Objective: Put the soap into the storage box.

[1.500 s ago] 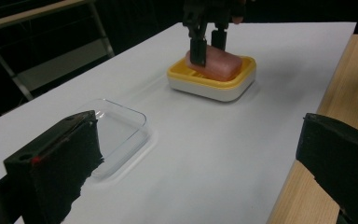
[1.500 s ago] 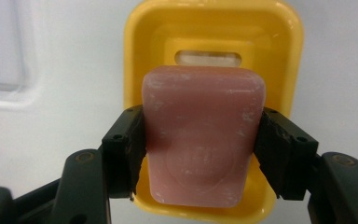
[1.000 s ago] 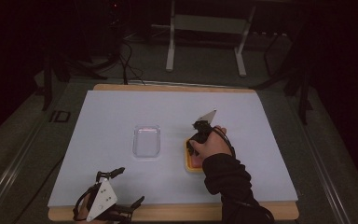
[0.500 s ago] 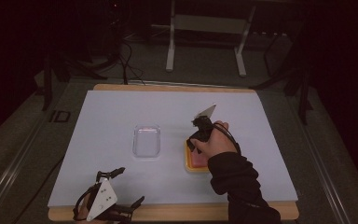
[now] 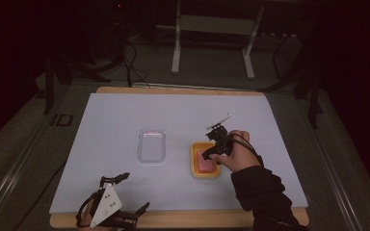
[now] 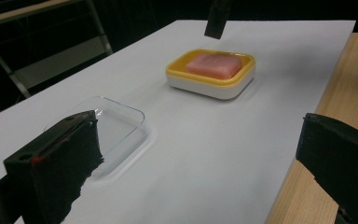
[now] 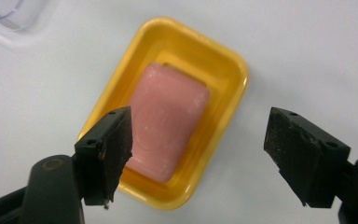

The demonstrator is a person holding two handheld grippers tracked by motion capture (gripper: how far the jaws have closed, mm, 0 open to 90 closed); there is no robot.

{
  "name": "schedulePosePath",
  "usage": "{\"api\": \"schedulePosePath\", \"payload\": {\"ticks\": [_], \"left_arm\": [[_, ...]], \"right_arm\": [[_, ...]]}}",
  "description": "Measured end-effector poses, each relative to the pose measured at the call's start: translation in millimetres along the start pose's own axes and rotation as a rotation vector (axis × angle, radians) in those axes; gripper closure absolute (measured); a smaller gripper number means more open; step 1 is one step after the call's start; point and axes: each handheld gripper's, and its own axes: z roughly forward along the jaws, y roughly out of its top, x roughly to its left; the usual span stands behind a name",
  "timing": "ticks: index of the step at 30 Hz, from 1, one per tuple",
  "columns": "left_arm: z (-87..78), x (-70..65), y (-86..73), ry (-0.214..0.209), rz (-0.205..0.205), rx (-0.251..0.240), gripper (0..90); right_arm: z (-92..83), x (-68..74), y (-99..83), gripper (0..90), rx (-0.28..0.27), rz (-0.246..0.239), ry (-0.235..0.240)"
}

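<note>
soap seated in yellow dish, right tool jaws just spreading empty above; clear lid at nine o'clock not yet fitted.

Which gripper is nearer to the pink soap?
Right. The right gripper hangs just above the pink soap; the left gripper sits far off at the table's near edge.

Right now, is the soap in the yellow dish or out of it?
In. The pink soap lies flat inside the yellow dish, its rim all around it, in both gripper views.
</note>
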Motion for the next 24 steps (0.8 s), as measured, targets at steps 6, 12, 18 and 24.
{"api": "schedulePosePath", "payload": {"ticks": [6, 12, 18, 24], "left_arm": [[0.6, -0.2, -0.2, -0.001, -0.002, 0.003, 0.3], [0.4, -0.2, -0.2, 0.001, -0.003, 0.004, 0.3], [0.7, -0.4, -0.3, -0.001, -0.001, 0.006, 0.3], [1.0, -0.6, -0.3, -0.001, -0.001, 0.006, 0.3]], "right_arm": [[-5.0, -13.5, -19.1, 19.0, -0.103, -0.083, 0.011], [-8.1, -29.0, -36.9, 17.7, -0.163, -0.078, 0.027], [-12.0, -46.6, -56.3, 19.9, -0.198, -0.040, 0.016], [-11.3, -61.5, -79.2, 22.0, -0.202, 0.022, 0.015]]}}
